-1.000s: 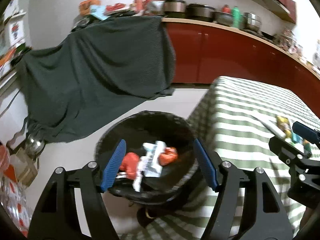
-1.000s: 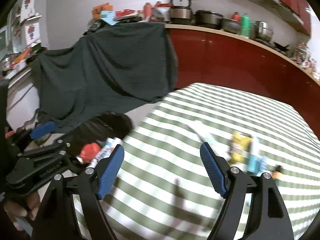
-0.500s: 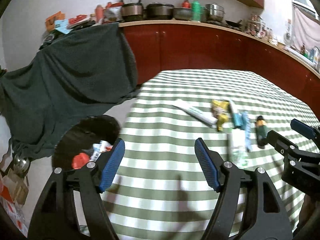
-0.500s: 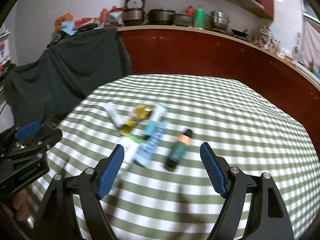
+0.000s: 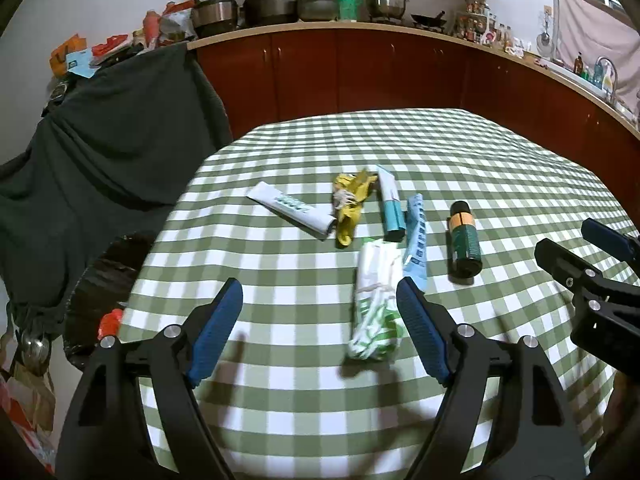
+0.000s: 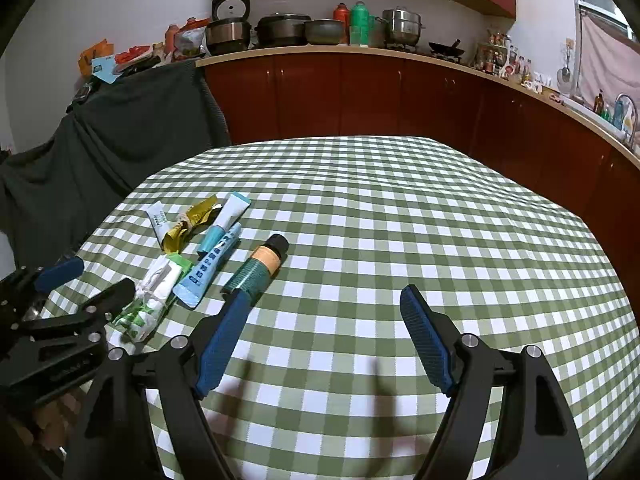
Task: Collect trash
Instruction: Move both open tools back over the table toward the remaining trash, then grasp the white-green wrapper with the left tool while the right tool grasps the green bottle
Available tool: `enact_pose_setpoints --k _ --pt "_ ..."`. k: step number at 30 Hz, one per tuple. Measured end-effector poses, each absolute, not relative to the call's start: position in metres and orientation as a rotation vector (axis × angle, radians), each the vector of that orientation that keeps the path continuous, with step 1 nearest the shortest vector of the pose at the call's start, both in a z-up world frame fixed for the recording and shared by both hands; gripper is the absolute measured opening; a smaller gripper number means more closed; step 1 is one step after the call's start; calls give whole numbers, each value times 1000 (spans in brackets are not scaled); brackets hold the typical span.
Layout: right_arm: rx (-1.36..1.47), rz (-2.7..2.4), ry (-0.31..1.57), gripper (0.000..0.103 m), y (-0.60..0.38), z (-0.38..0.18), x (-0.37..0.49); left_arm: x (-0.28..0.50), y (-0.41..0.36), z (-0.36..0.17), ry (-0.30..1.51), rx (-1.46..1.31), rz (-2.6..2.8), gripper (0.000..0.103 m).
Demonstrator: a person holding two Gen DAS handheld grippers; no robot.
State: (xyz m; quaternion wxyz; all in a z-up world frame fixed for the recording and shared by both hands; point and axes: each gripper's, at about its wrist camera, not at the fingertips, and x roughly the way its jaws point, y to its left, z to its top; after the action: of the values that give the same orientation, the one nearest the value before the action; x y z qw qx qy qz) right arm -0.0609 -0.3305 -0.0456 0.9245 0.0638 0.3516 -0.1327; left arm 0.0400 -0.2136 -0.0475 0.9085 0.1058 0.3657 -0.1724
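On the green checked tablecloth (image 5: pixel 400 140) lie a white tube (image 5: pixel 292 210), a crumpled yellow wrapper (image 5: pixel 352 204), a teal tube (image 5: pixel 390 208), a light blue sachet (image 5: pixel 416 240), a dark green bottle (image 5: pixel 464 240) and a white-and-green wrapper (image 5: pixel 374 300). My left gripper (image 5: pixel 318 300) hovers over the cloth with its jaws opening. The white-and-green wrapper lies just inside its right finger, untouched. My right gripper (image 6: pixel 326 300) is open and empty, with the green bottle (image 6: pixel 258 268) just beyond its left fingertip. A black trash bin (image 5: pixel 104 280) stands on the floor, left of the table.
A dark cloth (image 5: pixel 100 140) drapes over something behind the bin. Red cabinets (image 5: pixel 400 72) under a counter of pots (image 5: pixel 280 4) run along the back and right. The cloth's right half (image 6: pixel 440 220) carries nothing. Red trash (image 5: pixel 110 320) shows in the bin.
Both views have swung right, from the bin to the table, so the trash items now lie ahead. The left jaws stand a little wider. The right gripper stays open.
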Motion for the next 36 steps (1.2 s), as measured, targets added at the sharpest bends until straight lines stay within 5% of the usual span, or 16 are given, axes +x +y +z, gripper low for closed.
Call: enact_pose_setpoints --k 9,19,36 --pt "148 -253 736 76 -334 -54 -60 46 -229 -66 801 244 -385 74" --pt "147 -234 744 76 -326 -55 -53 51 -230 -74 856 240 -447 29" --pt "140 -226 752 74 -301 -53 -19 53 -161 -53 816 193 -315 29"
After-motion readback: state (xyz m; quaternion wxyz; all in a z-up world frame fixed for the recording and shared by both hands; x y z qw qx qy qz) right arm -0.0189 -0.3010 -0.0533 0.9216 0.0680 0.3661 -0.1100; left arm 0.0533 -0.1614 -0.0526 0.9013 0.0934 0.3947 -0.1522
